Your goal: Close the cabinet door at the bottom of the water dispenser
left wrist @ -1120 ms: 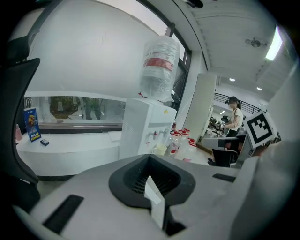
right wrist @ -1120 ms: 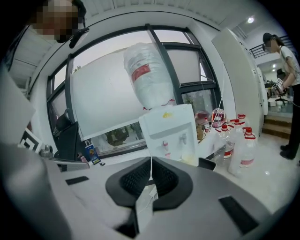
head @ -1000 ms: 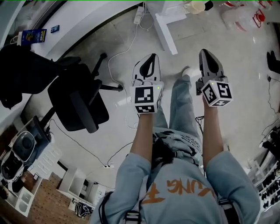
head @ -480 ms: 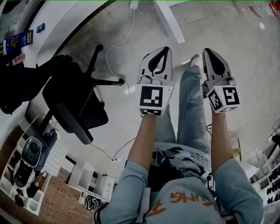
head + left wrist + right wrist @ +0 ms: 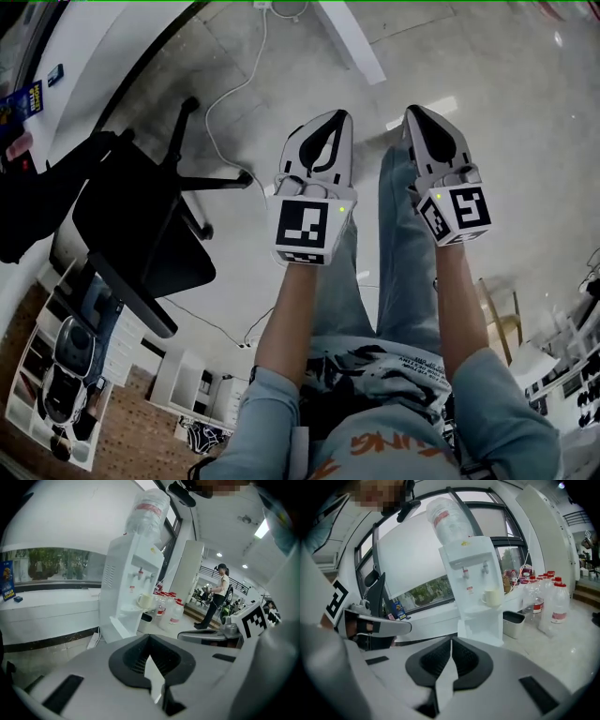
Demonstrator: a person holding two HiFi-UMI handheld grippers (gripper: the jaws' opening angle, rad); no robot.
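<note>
The white water dispenser (image 5: pixel 133 585) stands ahead by the window with an upturned bottle (image 5: pixel 147 508) on top and a cup (image 5: pixel 144 601) on its tray. The right gripper view shows the dispenser (image 5: pixel 476 573) too. At its base a white door panel (image 5: pixel 123 626) slants outward; my jaws hide the lowest part. The left gripper (image 5: pixel 149 638) is shut on nothing, well short of the dispenser. So is the right gripper (image 5: pixel 451 641). In the head view the left gripper (image 5: pixel 337 117) and right gripper (image 5: pixel 412 112) point forward side by side above the floor; the dispenser is out of that view.
A black office chair (image 5: pixel 141 225) stands to my left, with a white cable (image 5: pixel 234 103) on the floor beside it. Several water jugs (image 5: pixel 548 604) and a grey bin (image 5: pixel 514 621) sit right of the dispenser. A person (image 5: pixel 216 595) stands far off.
Both grippers have come down and sit lower in the head view, slightly closer together. Their jaws stayed shut. The chair has slid toward the picture's left.
</note>
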